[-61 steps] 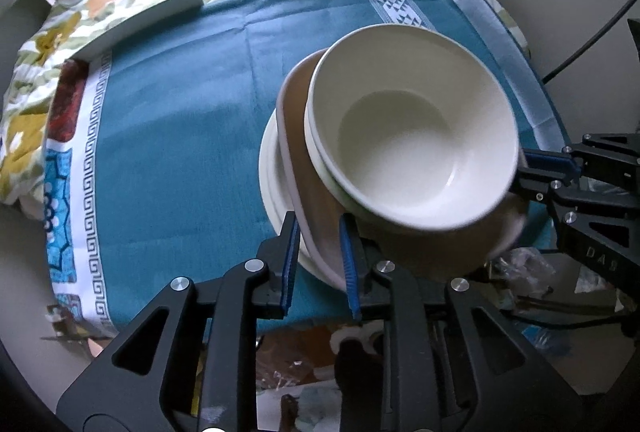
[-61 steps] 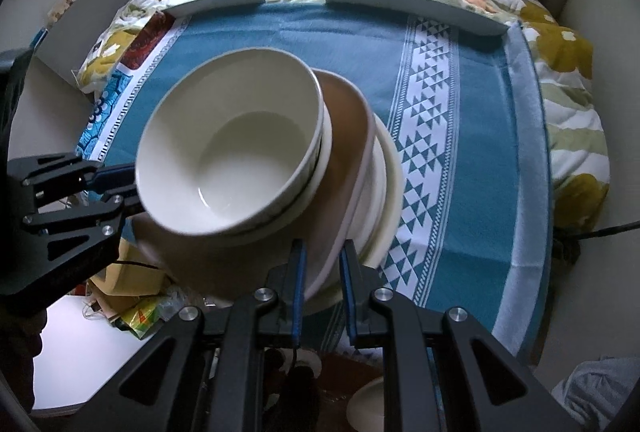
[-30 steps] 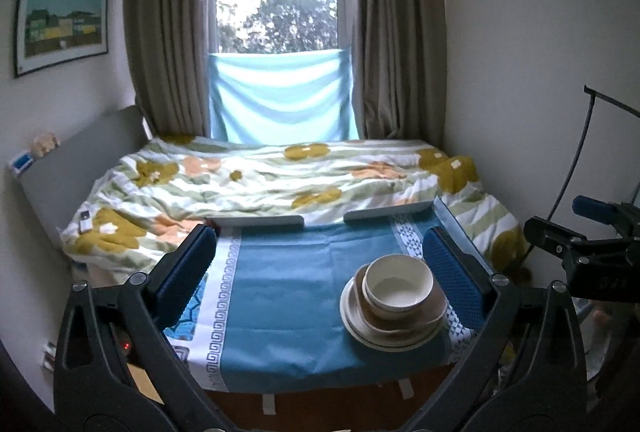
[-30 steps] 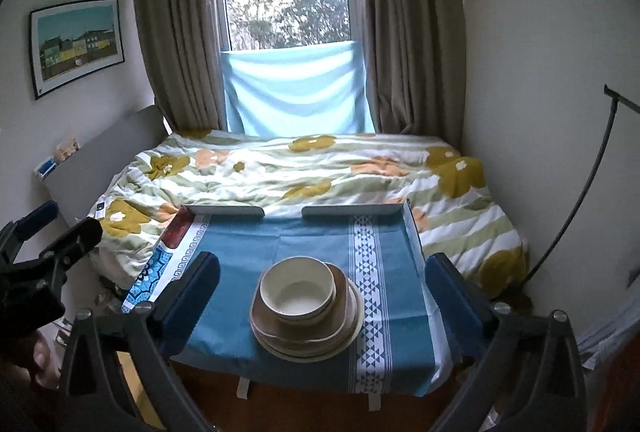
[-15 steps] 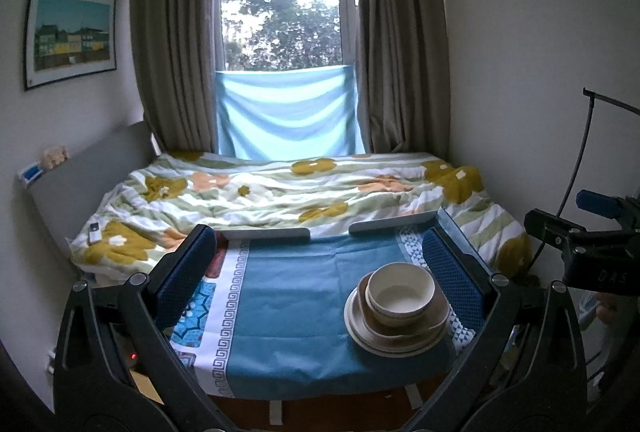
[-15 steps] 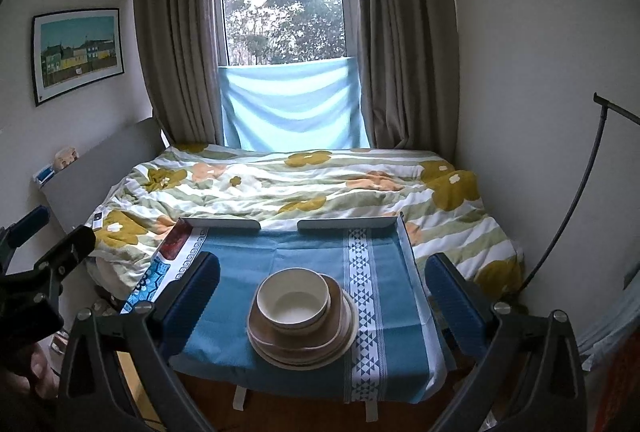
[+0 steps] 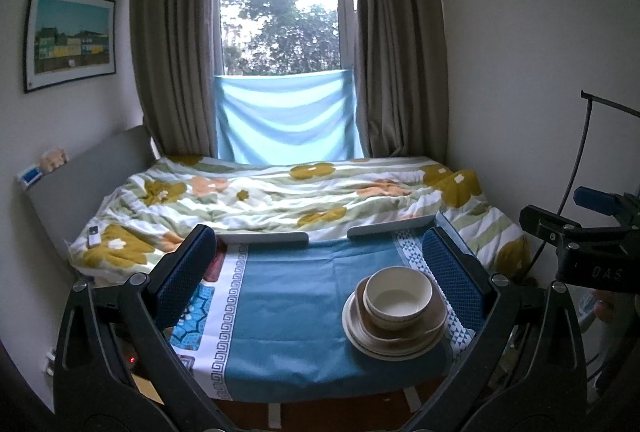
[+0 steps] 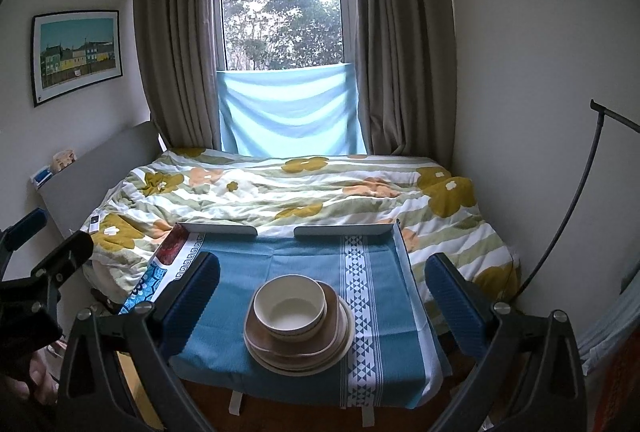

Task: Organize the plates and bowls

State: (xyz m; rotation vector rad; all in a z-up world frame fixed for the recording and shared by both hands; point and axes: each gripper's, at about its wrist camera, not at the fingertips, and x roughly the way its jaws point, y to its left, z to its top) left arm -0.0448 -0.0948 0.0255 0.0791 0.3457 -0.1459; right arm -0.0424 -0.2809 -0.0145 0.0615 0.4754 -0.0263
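Note:
A cream bowl point(image 7: 398, 298) sits on a brown squarish plate point(image 7: 434, 320), on a round cream plate point(image 7: 356, 336), all stacked near the front right of a table with a blue cloth point(image 7: 288, 296). In the right wrist view the bowl point(image 8: 290, 306), brown plate point(image 8: 332, 336) and cream plate point(image 8: 346, 342) stand at the table's front middle. My left gripper point(image 7: 320, 272) is wide open and empty, well back from the table. My right gripper point(image 8: 320, 278) is wide open and empty, also well back.
A bed with a flowered quilt point(image 7: 280, 192) lies behind the table, under a curtained window point(image 7: 284, 20). Two grey bars point(image 8: 218, 230) point(image 8: 342, 230) edge the table's far side. The right gripper shows at the right in the left wrist view point(image 7: 580, 240).
Two seconds ago both grippers were nearly shut at the rim of the plate stack. Both have opened wide and pulled far back; the stack stays on the table.

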